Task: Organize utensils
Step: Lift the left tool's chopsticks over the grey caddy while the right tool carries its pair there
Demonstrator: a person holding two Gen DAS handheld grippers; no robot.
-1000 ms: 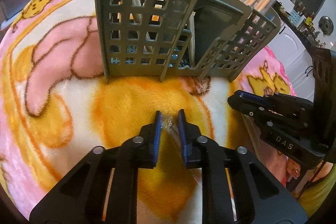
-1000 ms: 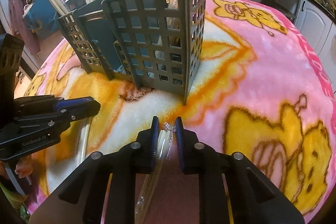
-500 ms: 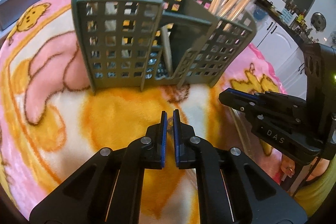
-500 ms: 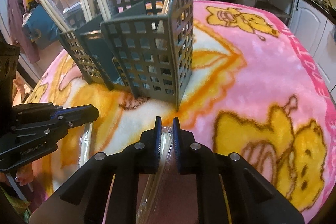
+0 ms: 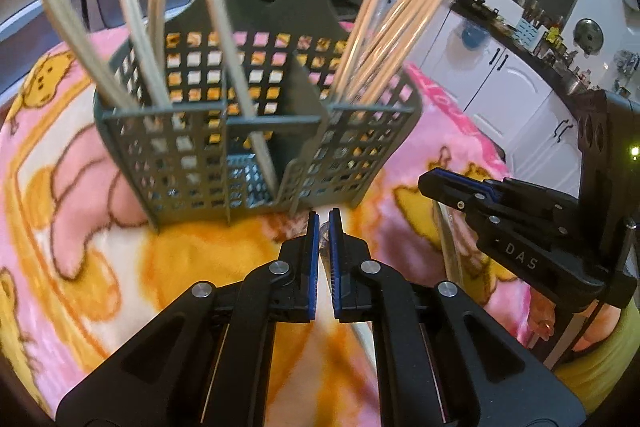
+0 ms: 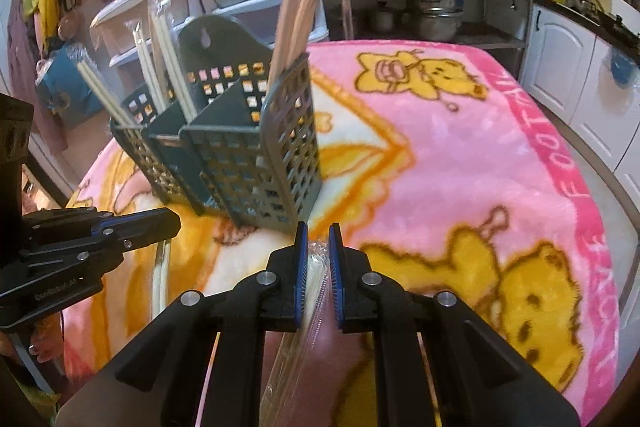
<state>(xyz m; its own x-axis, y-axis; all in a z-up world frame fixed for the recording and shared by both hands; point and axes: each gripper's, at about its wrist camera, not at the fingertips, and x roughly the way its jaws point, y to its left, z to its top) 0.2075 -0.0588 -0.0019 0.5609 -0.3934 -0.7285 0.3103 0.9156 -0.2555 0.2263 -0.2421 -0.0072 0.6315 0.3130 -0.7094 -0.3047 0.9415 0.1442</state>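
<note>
You've got both hand-held grippers pinched nearly shut on clear-plastic-wrapped chopstick pairs: the left hand-held gripper [image 5: 324, 227] grips the crinkled wrapper tip of one pair [image 5: 325, 259], the right hand-held gripper [image 6: 318, 247] clamps a pale wrapped chopstick pair [image 6: 316, 279] that trails down and back under the fingers. Both hang just in front of the grey slotted plastic utensil caddy [image 5: 248, 131], w/ three compartments, standing on the pink-and-yellow cartoon fleece blanket [image 6: 460, 155] over the worktop. White wrapped pairs [image 5: 132, 27] lean in its left cell, tan wooden pairs [image 5: 392, 27] in the right, one stick in the middle.

Handling, as I read it: sticks are light and stiff, but the film is slick and floppy. Gripping film only lets the pair swing, so pinch on the wood itself, near the top end. Lower them tip-first; the grid walls could snag the wrapper.
</note>
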